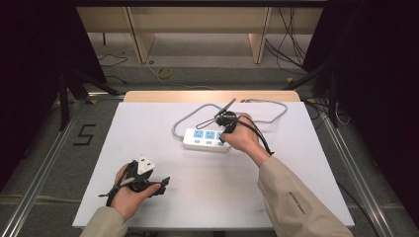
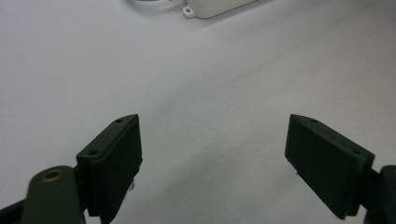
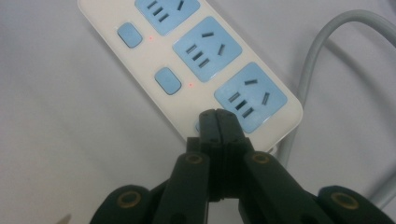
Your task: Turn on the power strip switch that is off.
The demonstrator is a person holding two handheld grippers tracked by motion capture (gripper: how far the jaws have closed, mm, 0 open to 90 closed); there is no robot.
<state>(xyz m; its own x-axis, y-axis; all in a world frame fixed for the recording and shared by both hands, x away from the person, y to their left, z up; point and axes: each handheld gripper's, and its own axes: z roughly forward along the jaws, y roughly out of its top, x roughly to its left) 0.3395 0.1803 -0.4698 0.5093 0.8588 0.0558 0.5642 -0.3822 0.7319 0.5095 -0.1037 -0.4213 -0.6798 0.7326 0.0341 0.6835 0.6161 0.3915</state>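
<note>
A white power strip [image 1: 206, 139] with three blue socket faces lies near the middle of the white table [image 1: 163, 197]. Its grey cord [image 1: 267, 118] loops behind it. In the right gripper view the power strip [image 3: 140, 60] runs diagonally, with small blue switch buttons [image 3: 167, 80] and red lights beside two of them. My right gripper [image 3: 218, 115] is shut, its tips pressed down on the strip at the third switch, which they hide. In the high view the right gripper [image 1: 223, 139] sits at the strip's right end. My left gripper [image 2: 212, 154] is open over bare table, at the front left [image 1: 164, 181].
The strip's corner [image 2: 205, 7] peeks in at the top of the left gripper view. Beyond the table are a wooden bench [image 1: 197, 29], floor cables [image 1: 291, 44] and dark curtains on both sides. A "5" mark [image 1: 85, 134] is on the floor at left.
</note>
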